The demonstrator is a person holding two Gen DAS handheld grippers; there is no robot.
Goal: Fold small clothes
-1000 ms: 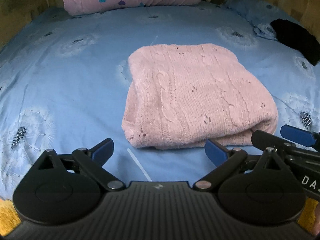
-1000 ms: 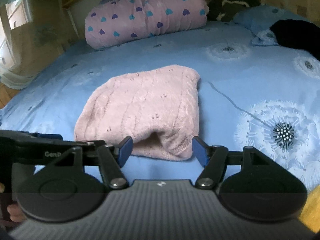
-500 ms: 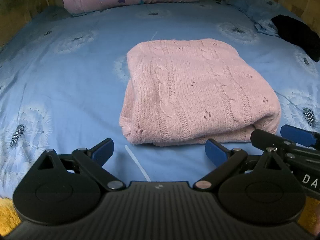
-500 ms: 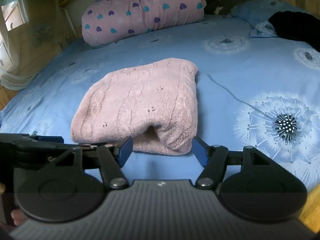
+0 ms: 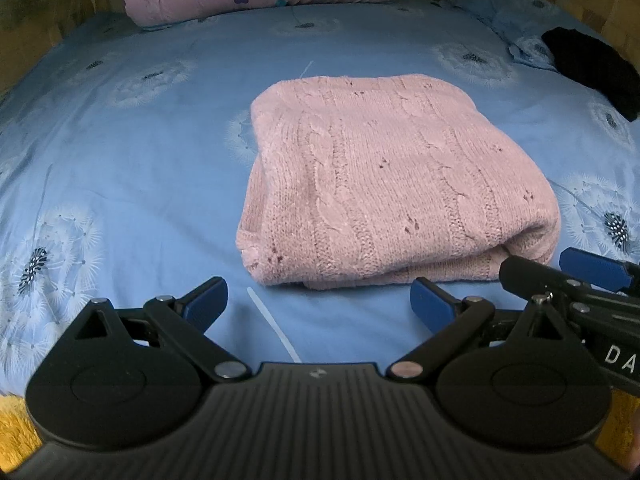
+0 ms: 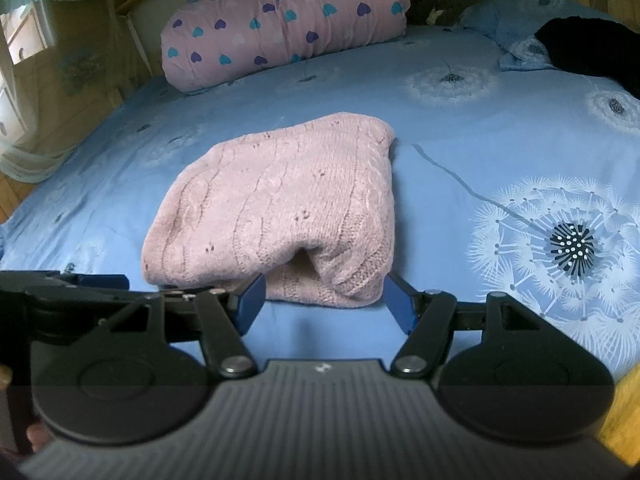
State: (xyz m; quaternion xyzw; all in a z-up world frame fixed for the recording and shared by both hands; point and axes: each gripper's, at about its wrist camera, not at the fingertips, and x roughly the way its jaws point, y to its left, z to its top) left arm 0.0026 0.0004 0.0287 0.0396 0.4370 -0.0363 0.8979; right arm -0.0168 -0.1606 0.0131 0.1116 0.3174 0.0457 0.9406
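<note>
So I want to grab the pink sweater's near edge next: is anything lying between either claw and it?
Nothing visible. Only bare blue bedsheet lies between the left claw and the pink sweater. The right claw already sits open at the sweater's near edge.

Sweater (image 5: 396,184): pink cable-knit wool, fuzzy, matt. Bedsheet (image 5: 132,168): smooth blue cloth, printed dandelions. Pillow (image 6: 280,24): soft crinkled cloth. Left gripper (image 5: 318,300): matt black plastic, ribbed; metal rivets.
</note>
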